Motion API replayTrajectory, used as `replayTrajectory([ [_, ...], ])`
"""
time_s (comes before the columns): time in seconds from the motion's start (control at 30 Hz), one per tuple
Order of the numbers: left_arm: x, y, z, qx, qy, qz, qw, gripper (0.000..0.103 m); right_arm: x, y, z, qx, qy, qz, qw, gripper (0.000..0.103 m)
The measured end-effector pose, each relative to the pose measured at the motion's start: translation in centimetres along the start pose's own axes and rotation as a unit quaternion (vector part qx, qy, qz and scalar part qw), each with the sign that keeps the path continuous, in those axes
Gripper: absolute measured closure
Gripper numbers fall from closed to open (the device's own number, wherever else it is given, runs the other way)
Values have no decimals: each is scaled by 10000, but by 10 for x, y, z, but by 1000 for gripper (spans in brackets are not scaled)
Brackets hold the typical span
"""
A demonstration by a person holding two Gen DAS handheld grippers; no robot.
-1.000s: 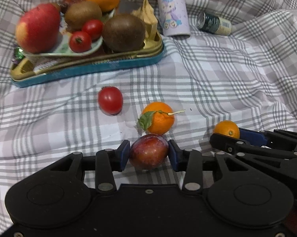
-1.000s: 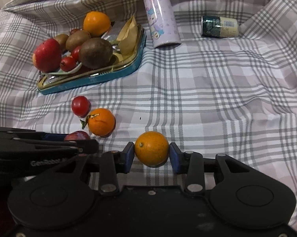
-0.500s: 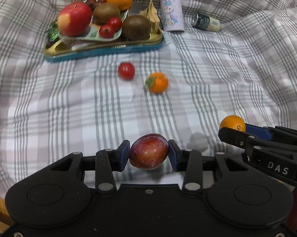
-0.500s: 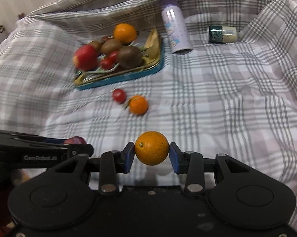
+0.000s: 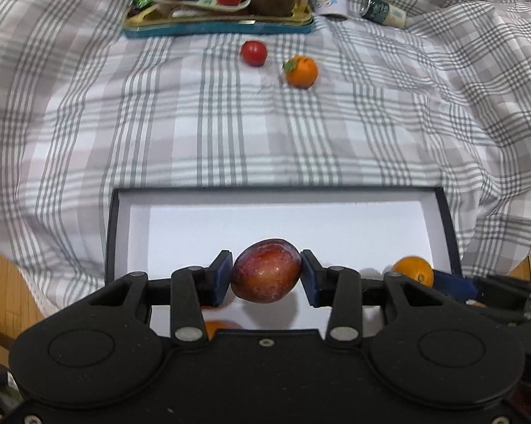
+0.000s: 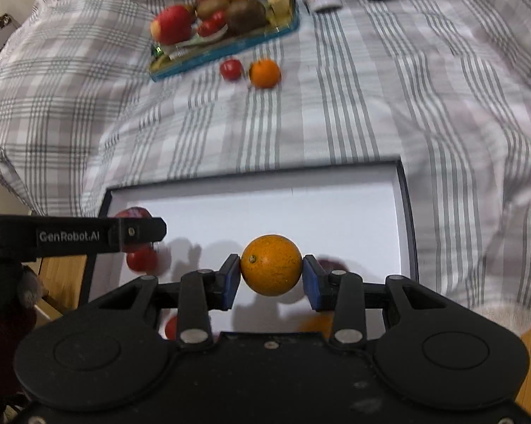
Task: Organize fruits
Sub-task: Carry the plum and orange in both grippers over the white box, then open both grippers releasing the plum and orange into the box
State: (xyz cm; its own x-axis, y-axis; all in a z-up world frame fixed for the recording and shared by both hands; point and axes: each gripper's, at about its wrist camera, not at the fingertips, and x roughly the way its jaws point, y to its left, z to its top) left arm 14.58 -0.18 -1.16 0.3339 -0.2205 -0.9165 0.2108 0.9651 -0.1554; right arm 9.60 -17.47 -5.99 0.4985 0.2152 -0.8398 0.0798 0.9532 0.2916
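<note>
Above white-lined box (image 5: 442, 226): glossy plum (image 5: 265, 270), round orange (image 6: 270, 265).

right tongs (image 6: 272, 271) clamp orange (image 6: 270, 265) above white-lined box (image 6: 401, 212); tomato (image 6: 141, 259) inside box.

The left gripper (image 5: 265, 277) body hides most of an orange fruit (image 5: 219, 327).
</note>
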Motion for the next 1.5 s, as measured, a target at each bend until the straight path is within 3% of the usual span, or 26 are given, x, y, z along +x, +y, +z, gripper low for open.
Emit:
replayTrajectory([
  [0.17,9,-3,-10,-23,82,81,9999,54,-2,-1,-14,104,10,-92,9999,63],
  [0.4,16,-10,-6,77,36,267,9996,54,-5,7,-7,-124,-234,-257,9993,63],
  [0.83,21,-17,-5,288,43,544,9981,53,3,7,-3,-202,-191,-267,9993,62],
  [1.5,1,2,-26,171,351,554,9977,54,15,11,3,-314,-30,-216,9993,62],
])
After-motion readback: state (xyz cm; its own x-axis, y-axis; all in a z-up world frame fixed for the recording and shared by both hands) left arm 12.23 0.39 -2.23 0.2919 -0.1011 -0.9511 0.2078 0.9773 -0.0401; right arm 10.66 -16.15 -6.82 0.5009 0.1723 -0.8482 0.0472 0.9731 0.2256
